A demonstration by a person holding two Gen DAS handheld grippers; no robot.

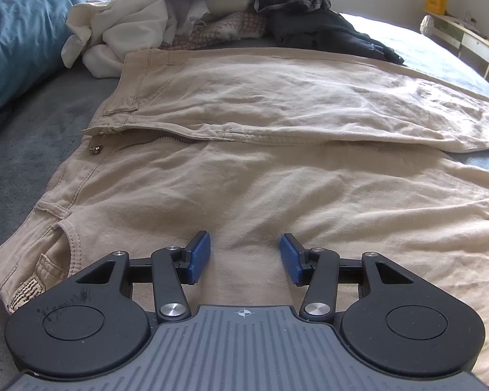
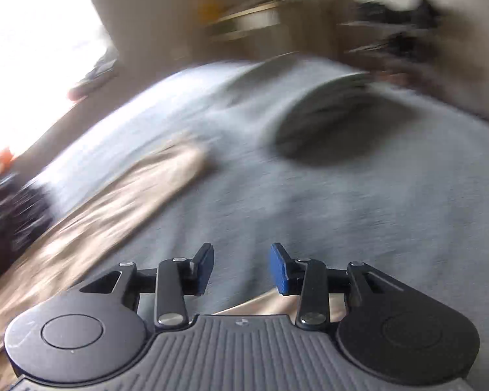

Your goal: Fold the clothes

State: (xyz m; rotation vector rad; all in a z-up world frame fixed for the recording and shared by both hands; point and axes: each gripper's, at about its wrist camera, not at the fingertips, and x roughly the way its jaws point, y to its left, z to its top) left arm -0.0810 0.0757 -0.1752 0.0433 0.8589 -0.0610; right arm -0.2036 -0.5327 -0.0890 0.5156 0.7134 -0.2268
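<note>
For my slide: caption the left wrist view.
Open left tongs hover over beige trousers spread on the bed.

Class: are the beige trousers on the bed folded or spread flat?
Folded lengthwise: on the trousers one leg overlaps the other, with the fly zip showing beneath.

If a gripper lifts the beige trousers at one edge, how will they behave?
The beige trousers lie wrinkled and flat on the bed, so they will probably droop. The cloth looks thick, with stitched seams: likely rather heavy, not slippery. The folded-over leg may slide open.
</note>
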